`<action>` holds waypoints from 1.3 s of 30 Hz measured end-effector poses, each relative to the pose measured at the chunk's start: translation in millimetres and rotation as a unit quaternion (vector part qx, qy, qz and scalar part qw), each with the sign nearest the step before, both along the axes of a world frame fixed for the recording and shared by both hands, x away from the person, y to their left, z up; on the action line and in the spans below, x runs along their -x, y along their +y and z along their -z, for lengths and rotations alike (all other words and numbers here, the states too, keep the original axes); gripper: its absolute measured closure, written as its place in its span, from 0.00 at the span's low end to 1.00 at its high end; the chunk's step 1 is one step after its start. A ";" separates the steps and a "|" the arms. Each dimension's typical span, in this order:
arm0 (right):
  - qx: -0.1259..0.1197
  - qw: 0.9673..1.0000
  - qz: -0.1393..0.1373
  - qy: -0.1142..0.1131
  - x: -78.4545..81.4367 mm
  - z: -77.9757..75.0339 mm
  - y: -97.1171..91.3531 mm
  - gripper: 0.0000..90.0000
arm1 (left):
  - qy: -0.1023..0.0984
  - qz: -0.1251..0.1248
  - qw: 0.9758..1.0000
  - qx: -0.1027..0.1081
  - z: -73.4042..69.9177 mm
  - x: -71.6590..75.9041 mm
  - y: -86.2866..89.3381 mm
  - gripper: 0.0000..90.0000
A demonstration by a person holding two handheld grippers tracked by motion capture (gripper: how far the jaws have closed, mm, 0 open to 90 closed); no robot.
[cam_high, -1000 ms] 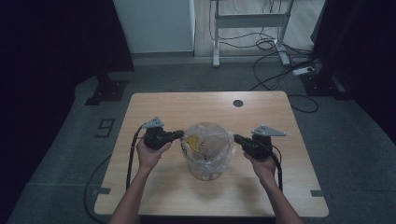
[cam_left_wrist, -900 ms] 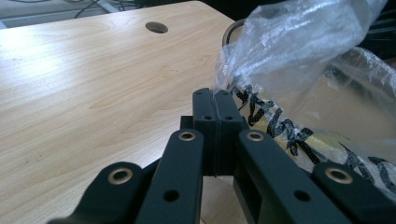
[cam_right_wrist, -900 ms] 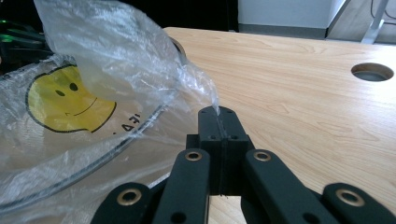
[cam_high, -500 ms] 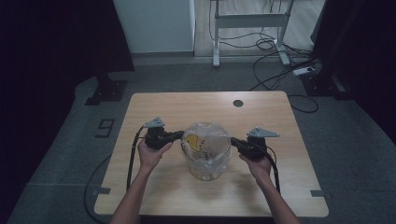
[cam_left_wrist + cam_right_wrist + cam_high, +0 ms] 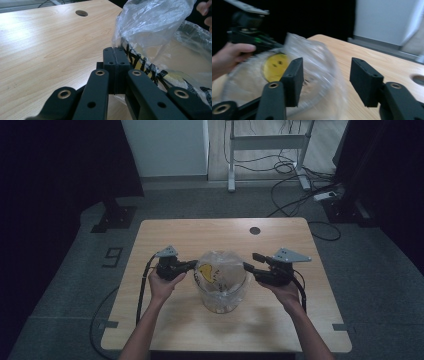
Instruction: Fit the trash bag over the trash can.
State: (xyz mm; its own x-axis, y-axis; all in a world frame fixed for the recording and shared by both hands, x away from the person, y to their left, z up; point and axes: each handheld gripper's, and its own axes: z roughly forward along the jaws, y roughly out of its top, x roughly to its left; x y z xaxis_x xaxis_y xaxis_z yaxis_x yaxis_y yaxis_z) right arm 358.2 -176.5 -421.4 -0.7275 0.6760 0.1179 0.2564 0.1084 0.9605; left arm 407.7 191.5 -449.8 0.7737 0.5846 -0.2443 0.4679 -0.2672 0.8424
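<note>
**Left jaws pinch plastic bag as right jaws spread beside it**

High view: a person's forearms reach in from the bottom edge over a pale wooden tabletop (image 5: 165,232). A clear plastic bag (image 5: 222,270) sits in a see-through round container (image 5: 220,300) near the middle of the tabletop, with a yellow patch showing through the film on its left side. The left gripper (image 5: 192,265) points right, its jaws together at the bag's left edge. The right gripper (image 5: 250,262) points left from the other side, its jaws apart and its tips just beside the bag's right edge; whether they touch the film cannot be told here. A round cable hole (image 5: 255,230) lies farther back on the tabletop, well apart from both grippers.

Left gripper view: the two black jaws stand pressed flat together, clamped on a fold of the plastic bag (image 5: 152,22) where the film rises from the container's rim. Yellow material with black netting (image 5: 150,70) lies just behind the pinch, under the film. The cable hole (image 5: 81,13) shows far off on the wood.

Right gripper view: the picture is blurred. The right gripper (image 5: 325,80) has just been opening, and its jaws now stand wide apart, pressing on nothing. The bag's crumpled film (image 5: 317,65) bulges in the gap and behind the left-hand jaw. Beyond it, the other hand (image 5: 229,56) grips the left gripper (image 5: 249,37) at the bag's far side.
</note>
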 end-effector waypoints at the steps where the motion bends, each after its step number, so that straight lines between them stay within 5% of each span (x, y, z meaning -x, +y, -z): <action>1: 0.004 1.000 -0.012 -0.001 -2.1 -3.0 4.0 0.47 | 0.000 0.000 1.000 0.000 -0.1 0.0 -0.2 1.00; 10: 0.034 0.996 -0.080 -0.007 -28.5 -12.7 35.1 0.38 | -0.001 0.002 1.000 -0.001 -0.2 0.0 0.7 1.00; 19: 0.053 0.992 -0.115 -0.014 -35.6 -16.4 51.0 0.38 | -0.002 0.001 1.000 0.000 -0.9 0.8 0.9 1.00; 34: 0.101 0.987 -0.115 -0.048 -29.8 -17.6 57.3 0.95 | -0.003 0.001 1.000 0.001 -1.5 1.2 0.1 1.00; 39: 0.110 0.987 -0.106 -0.051 -30.8 -17.9 58.5 0.99 | -0.005 -0.001 1.000 0.002 -2.2 1.5 1.0 1.00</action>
State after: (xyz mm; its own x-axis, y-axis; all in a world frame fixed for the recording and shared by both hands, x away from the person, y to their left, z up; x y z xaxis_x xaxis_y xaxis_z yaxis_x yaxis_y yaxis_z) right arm 389.0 -118.1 -403.5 -0.8560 0.5079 -0.0963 0.1080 0.3579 0.9275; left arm 406.2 192.5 -447.7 0.7753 0.5845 -0.2394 0.4599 -0.2627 0.8482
